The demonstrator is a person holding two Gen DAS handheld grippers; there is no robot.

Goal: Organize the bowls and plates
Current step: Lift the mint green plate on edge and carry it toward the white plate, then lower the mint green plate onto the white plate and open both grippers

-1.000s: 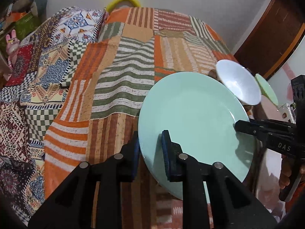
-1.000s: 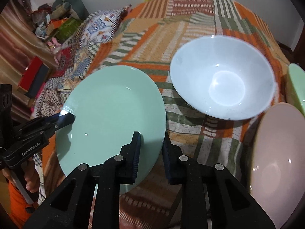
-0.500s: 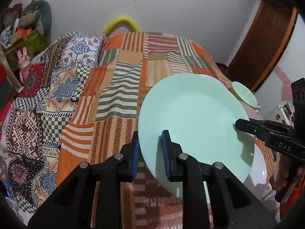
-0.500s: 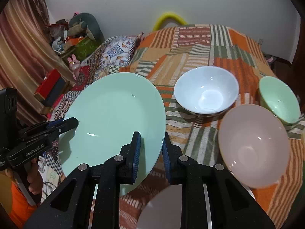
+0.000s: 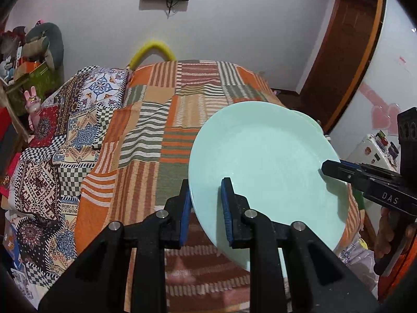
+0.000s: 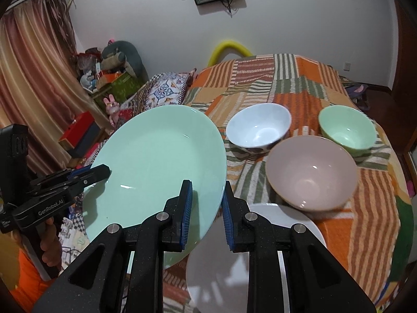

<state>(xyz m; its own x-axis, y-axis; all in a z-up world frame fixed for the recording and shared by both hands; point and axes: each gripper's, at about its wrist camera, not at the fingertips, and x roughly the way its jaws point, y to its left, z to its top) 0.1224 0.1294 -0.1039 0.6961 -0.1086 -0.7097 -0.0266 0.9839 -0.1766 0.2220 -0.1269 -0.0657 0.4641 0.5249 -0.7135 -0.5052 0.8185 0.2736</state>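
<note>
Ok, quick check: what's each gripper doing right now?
Left gripper: shut on the rim of the mint-green plate.
Right gripper: shut on the opposite rim of the same plate.

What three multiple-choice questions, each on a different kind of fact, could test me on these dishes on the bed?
1. Where is the white plate?
A. Under the right gripper, in front of the pink bowl
B. Inside the green bowl
C. On the pillow

2. How many bowls stand on the bedspread?
A. One
B. Three
C. Five

3. What state is the mint green plate in?
A. Lying flat on the bed
B. Broken
C. Held up by both grippers at opposite rims

Answers: 1 A, it lies directly below the fingers. 2 B, white bowl, pink, green. 3 C, the left gripper and the right each clamp an edge.
</note>
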